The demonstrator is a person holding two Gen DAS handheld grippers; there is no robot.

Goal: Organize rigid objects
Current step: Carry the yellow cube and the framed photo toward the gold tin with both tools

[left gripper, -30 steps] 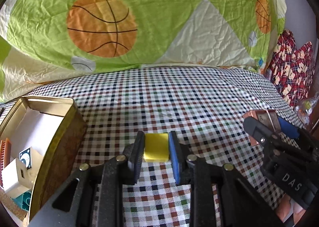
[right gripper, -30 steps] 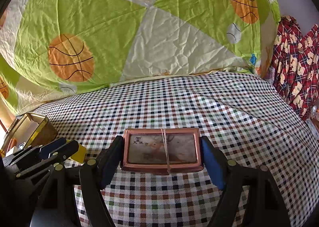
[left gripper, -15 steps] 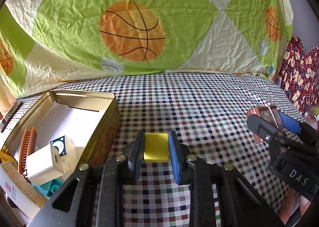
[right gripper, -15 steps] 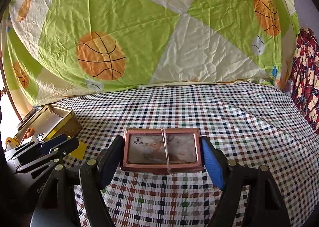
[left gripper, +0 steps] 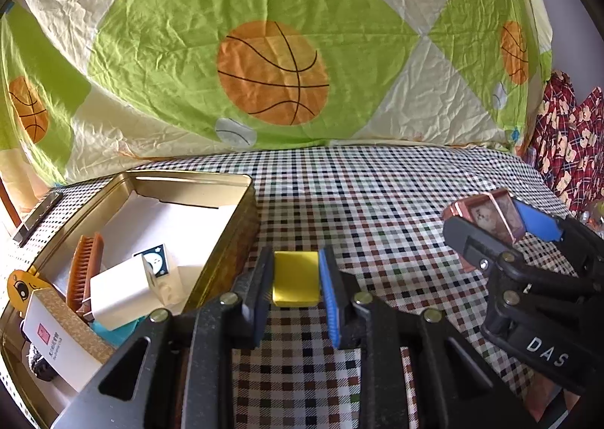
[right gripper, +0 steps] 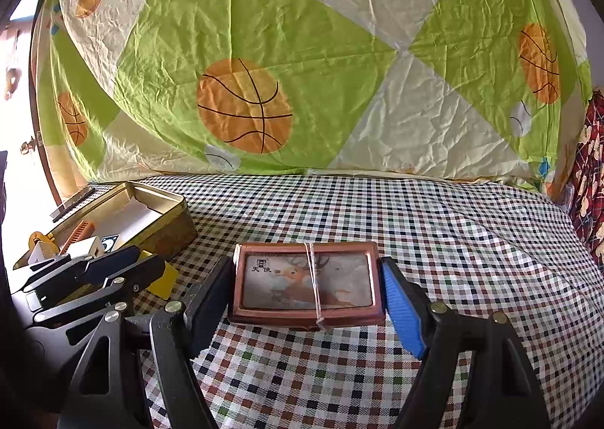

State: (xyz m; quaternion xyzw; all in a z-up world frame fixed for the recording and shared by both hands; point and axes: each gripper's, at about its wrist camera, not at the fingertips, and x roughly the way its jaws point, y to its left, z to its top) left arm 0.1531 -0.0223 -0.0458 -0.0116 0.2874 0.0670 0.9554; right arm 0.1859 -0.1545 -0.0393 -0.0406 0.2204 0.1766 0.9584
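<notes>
Left wrist view showed the left gripper nearest the lens, its jaws clamped on a small yellow block held above the checkered cloth. Just to the left of it sat an open gold tin, which held a white charger, a brown comb and a cork-topped white box. Off to the right, the right gripper hung over the cloth. Right wrist view showed that gripper with its jaws pressed against both ends of a copper-framed case bearing a deer picture and bound by a thin rubber band, carried clear of the cloth. Farther back, a green and cream sheet printed with basketballs rose behind the cloth's far edge, and red patterned fabric hung at the far right.
</notes>
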